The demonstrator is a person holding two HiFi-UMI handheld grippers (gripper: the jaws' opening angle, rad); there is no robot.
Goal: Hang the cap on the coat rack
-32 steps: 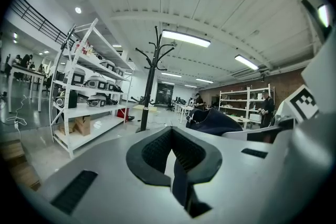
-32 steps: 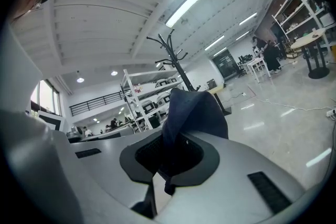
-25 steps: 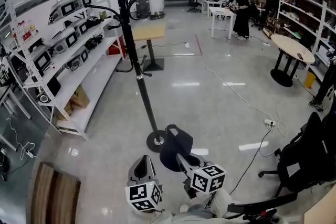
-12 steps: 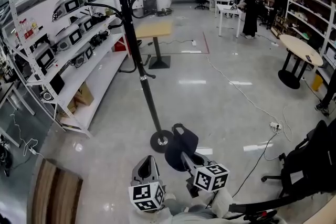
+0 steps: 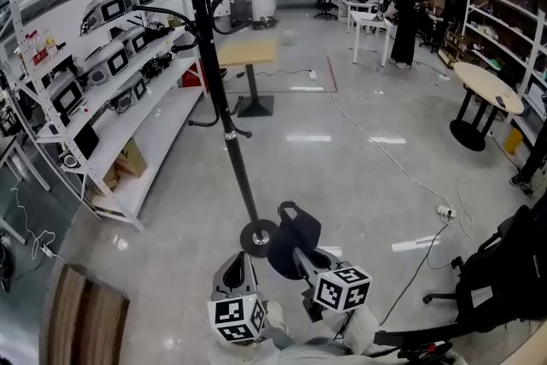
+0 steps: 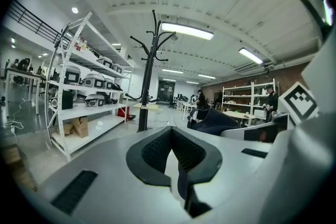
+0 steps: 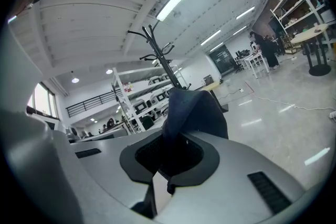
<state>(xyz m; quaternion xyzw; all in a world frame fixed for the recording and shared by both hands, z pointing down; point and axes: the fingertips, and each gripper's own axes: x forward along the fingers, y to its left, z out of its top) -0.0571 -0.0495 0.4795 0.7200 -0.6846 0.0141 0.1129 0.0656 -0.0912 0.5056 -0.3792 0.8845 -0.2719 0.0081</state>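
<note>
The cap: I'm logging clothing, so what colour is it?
The cap is plain dark navy blue; the right gripper view shows it best.

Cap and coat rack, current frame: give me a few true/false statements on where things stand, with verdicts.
1. The right gripper is clamped on the dark cap. True.
2. The cap hangs from a hook of the coat rack. False: it is in the right gripper, low down near the rack's round base.
3. The left gripper holds nothing. True.
4. The coat rack lies tipped over on the floor. False: it stands upright on its base.
</note>
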